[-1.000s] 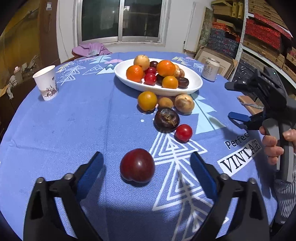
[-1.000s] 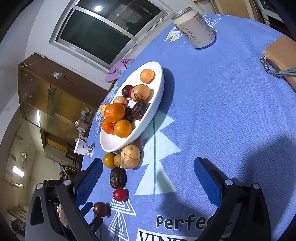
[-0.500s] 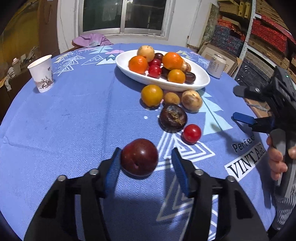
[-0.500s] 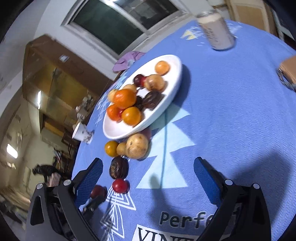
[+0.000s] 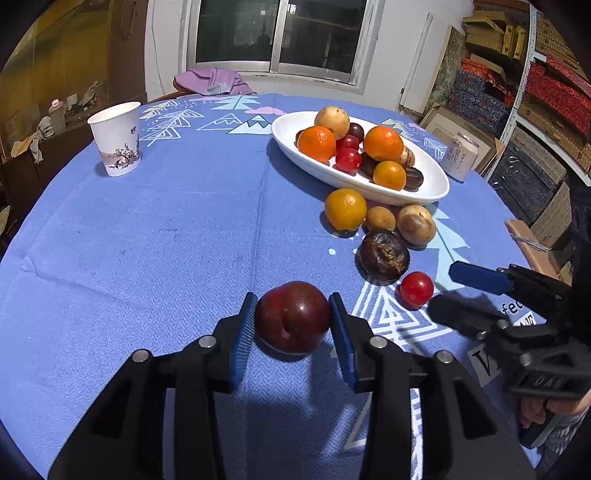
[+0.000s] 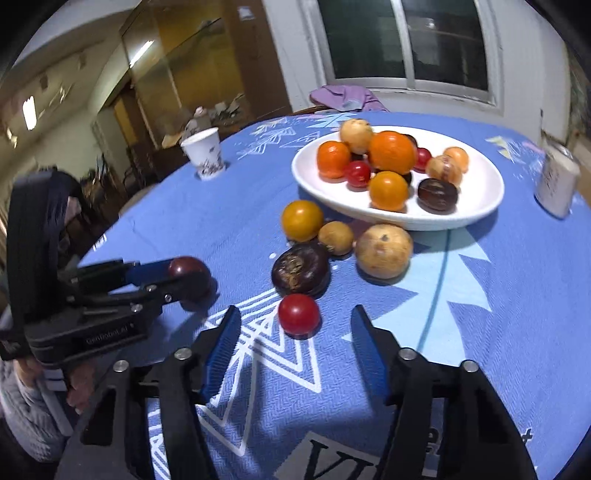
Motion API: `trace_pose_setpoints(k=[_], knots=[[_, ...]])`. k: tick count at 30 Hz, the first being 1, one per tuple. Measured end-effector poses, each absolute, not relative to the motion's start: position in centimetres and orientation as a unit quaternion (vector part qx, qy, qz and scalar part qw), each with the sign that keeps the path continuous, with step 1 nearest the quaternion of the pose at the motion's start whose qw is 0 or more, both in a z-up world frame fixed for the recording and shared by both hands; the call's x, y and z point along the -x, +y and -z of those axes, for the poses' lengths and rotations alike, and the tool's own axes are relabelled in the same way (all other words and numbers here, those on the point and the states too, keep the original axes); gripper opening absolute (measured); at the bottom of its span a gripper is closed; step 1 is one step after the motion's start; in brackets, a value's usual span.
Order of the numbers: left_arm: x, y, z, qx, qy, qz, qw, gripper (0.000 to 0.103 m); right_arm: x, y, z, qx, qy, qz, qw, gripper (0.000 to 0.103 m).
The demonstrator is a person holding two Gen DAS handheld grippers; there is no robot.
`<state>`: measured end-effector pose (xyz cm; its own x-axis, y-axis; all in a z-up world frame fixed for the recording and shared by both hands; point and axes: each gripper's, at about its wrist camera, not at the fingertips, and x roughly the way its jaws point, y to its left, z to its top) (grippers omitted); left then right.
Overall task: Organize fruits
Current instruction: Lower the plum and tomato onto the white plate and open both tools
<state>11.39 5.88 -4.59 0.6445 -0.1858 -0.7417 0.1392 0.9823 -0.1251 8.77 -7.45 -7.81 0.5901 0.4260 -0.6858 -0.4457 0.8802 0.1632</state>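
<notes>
Left claw [image 5: 292, 320] closing on dark red round plum [image 5: 292, 316]; right claw [image 6: 295, 349] narrowing, empty, small red tomato [image 6: 298, 314] at twelve o'clock. White oval dish [image 6: 476, 214] part-filled; six fruits remain on worktop [image 5: 166, 240].

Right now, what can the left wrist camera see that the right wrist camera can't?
Only the left wrist view shows the shelves of boxes, and the left gripper's jaws closing from both sides on the dark red plum.

Only the right wrist view shows the glass-fronted cabinet, and the right gripper closing with nothing yet between its jaws, the small red fruit just ahead.

Both show the white dish of fruit, the paper cup, the can, the blue tablecloth and the window.
</notes>
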Motion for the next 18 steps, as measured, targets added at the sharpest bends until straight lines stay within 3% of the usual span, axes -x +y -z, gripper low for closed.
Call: trace_pose_setpoints(k=[3, 11, 14, 18], knots=[[-11.4, 5.8, 4.7, 0.025, 0.415, 0.089, 0.905, 0.039, -9.0, -7.0, 8.0, 0.023, 0.388, -0.241, 0.889, 0.045], [-11.6, 5.5, 4.9, 0.015, 0.415, 0.087, 0.906, 0.039, -10.5, -6.2, 9.0, 0.009, 0.416, -0.238, 0.878, 0.038], [-11.7, 5.5, 5.0, 0.016, 0.418, 0.087, 0.904, 0.039, -10.6, -6.5, 9.1, -0.004, 0.419, -0.242, 0.875, 0.027], [-11.8, 5.7, 5.0, 0.025, 0.416, 0.092, 0.904, 0.039, -10.4, -7.5, 8.9, -0.03, 0.412, -0.247, 0.877, 0.027]])
